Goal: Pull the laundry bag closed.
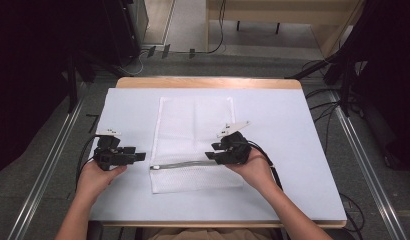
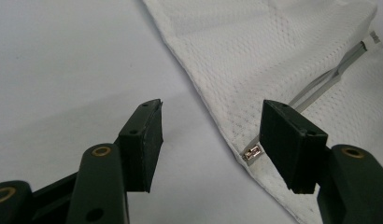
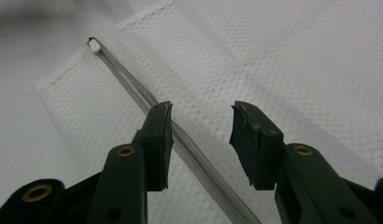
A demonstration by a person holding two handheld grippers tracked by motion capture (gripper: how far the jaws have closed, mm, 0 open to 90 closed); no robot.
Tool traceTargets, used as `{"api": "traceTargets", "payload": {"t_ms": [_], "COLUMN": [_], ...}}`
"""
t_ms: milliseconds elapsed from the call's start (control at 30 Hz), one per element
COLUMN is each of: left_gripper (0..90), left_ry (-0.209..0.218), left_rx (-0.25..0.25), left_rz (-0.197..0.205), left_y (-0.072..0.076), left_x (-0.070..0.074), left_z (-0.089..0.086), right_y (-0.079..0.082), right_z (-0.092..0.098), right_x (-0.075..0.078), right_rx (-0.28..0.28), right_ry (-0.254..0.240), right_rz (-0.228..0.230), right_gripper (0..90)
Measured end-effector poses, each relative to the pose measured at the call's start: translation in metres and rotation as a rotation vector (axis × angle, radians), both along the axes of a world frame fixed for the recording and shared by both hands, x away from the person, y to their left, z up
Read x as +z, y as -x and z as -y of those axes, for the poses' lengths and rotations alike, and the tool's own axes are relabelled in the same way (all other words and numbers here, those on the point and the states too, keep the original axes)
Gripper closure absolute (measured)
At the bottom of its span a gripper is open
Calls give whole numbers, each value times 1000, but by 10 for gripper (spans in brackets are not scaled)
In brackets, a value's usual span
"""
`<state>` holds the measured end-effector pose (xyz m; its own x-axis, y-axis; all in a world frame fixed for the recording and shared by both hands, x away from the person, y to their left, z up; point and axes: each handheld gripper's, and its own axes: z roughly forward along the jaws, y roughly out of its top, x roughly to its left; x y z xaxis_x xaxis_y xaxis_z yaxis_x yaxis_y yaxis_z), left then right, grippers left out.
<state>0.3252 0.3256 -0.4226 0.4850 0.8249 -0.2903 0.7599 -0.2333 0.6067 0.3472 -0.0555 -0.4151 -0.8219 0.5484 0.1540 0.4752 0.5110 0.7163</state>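
Grey flooring with metal rails and loose cables surrounds the desk (image 1: 303, 150), whose top is covered by a pale sheet with a strip of wood showing at its 12 o'clock edge. At the middle of the desk lies a white mesh bag (image 1: 193, 135), flat, with a grey zipper (image 1: 180, 165) running across it near its 6 o'clock end. The zipper's metal pull (image 2: 251, 153) sits at the bag's 9 o'clock edge.

The left hand-held gripper (image 1: 139, 156) is at 9 o'clock of the bag, just beside its edge, pointing toward 3 o'clock. In the left gripper view its jaws stand wide apart with nothing between them, and the pull lies just beside the right-hand jaw.

The right hand-held gripper (image 1: 210, 154) rests over the bag's 3 o'clock part, at the zipper's end. In the right gripper view its jaws are spread and hold nothing; the zipper passes under the left-hand jaw.
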Motion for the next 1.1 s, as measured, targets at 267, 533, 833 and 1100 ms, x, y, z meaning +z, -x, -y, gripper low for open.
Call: {"api": "traceTargets", "payload": {"t_ms": [267,533,833,1100], "left_gripper": [410,414,412,408], "left_ry": [3,2,8,10], "left_rx": [6,8,4,10], "left_rz": [-3,2,-4,-6], "left_y": [1,1,0,0], "left_x": [0,0,-2,-2], "left_z": [-1,-3,-2,-3], "right_y": [0,-2,-1,1], "right_z": [-16,-34,-53,-69], "right_x": [-1,-2,-4,-7], "right_rx": [30,61,92,117], "right_ry": [1,2,-2,-11], "right_rz": [-6,-15,-30,-43], "right_gripper": [624,649,675,688]}}
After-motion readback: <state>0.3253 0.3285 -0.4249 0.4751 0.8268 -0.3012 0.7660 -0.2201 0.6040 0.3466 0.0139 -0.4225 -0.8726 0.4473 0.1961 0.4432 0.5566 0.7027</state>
